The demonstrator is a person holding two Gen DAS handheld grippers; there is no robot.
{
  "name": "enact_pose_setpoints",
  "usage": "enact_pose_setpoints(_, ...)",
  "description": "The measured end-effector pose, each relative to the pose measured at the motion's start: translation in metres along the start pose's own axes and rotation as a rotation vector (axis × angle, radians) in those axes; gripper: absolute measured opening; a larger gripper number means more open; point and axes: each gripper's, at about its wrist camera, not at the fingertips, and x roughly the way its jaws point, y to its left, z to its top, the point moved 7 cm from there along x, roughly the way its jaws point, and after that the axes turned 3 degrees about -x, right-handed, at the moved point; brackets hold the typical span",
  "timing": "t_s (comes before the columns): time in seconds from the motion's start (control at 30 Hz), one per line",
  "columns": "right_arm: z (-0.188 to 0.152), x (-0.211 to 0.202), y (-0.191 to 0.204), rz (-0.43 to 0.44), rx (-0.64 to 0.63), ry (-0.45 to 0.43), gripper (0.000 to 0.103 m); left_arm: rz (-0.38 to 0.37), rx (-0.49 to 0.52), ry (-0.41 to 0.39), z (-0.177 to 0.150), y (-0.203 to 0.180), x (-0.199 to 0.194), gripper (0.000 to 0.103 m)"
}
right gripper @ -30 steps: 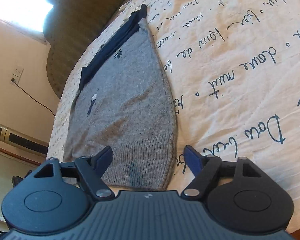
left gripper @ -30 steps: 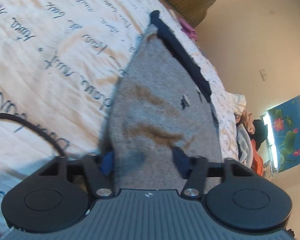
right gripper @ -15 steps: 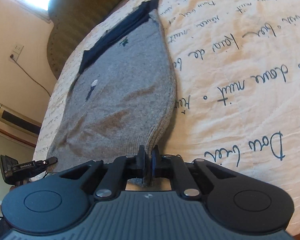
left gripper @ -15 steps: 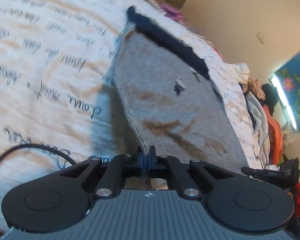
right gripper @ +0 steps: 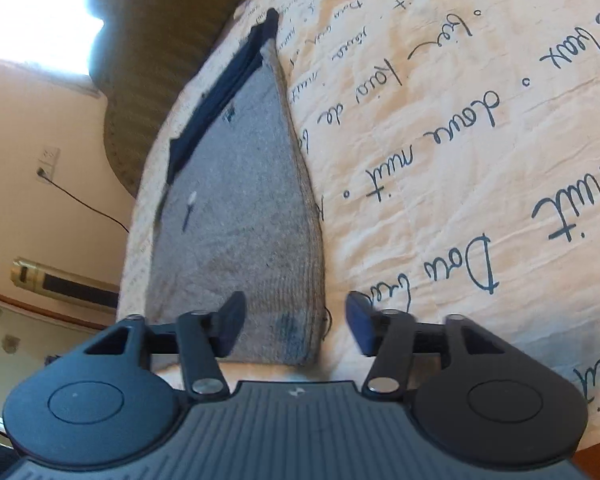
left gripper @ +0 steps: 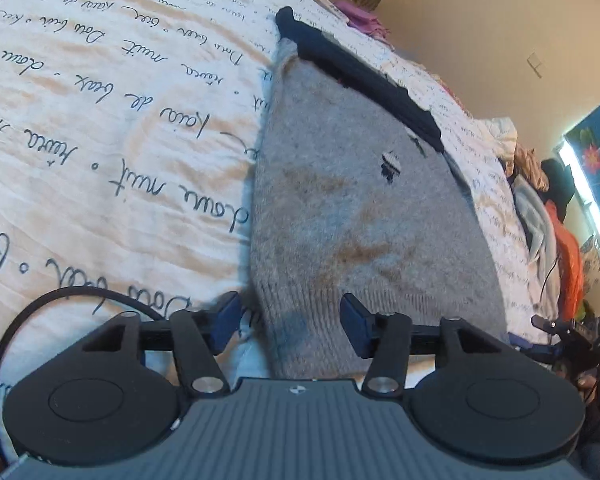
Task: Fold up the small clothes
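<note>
a grey knit sweater [left gripper: 360, 216] lies flat on a bed sheet [left gripper: 100, 128], folded into a long narrow shape that widens toward the cameras. its near end is a ribbed hem with a faint blue patch; brownish marks cross the middle, and a small dark-and-white emblem sits further up. a navy band [left gripper: 360, 76] runs along its far edge, seen again in the right wrist view [right gripper: 220, 96]. the sheet is cream with dark handwritten script all over it.

the left gripper [left gripper: 290, 318] has its jaws opening and stands about half spread over the hem's left corner. the sweater's left edge falls between the fingers, but the blue pads press on nothing; the left pad is over bare sheet, the right pad over the knit.

the right gripper [right gripper: 296, 322] is also opening, a little wider, at the hem's right corner [right gripper: 300, 332]. the sweater's right edge lies between its fingers, with the left pad over knit and the right pad over sheet; nothing is pinched.

to the left of the sweater in the left view, and to its right in the right view, the sheet [right gripper: 460, 160] lies wide and bare. on the other long side the bed edge is near, just past the navy band. beyond it are a pile of clothes [left gripper: 548, 232] by the wall and, in the right view, a wall socket [right gripper: 46, 162] with a cord.
</note>
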Motion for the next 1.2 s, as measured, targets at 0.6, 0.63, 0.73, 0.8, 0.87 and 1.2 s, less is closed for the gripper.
enact_pose_setpoints(0.6,-0.015,0.066,0.006,0.056,-0.022,0.153,0.004,-0.186,-0.095,0.074,-0.006,-0.007,0.033,0.027)
enact_pose_setpoints(0.63,-0.016,0.066,0.007,0.060,-0.033,0.148,0.004,-0.147,-0.073,0.098,-0.007,-0.007,0.036,0.008)
enact_pose_setpoints(0.73,-0.010,0.056,0.026,0.054,-0.116,0.136,0.004,-0.155,-0.037,0.096,-0.004,-0.016,0.031,0.003)
enact_pose_setpoints(0.8,-0.002,0.041,0.035,0.034,-0.167,0.125,0.004,-0.194,-0.002,0.077,-0.001,-0.027,0.019,0.003)
enact_pose_setpoints(0.87,0.002,0.030,0.026,-0.043,-0.194,0.141,0.004,-0.201,0.033,0.080,-0.002,-0.030,0.012,0.003)
enact_pose_setpoints(1.2,-0.005,0.027,-0.013,-0.006,-0.018,0.128,0.009,-0.154,-0.008,0.122,-0.012,0.004,0.021,0.019)
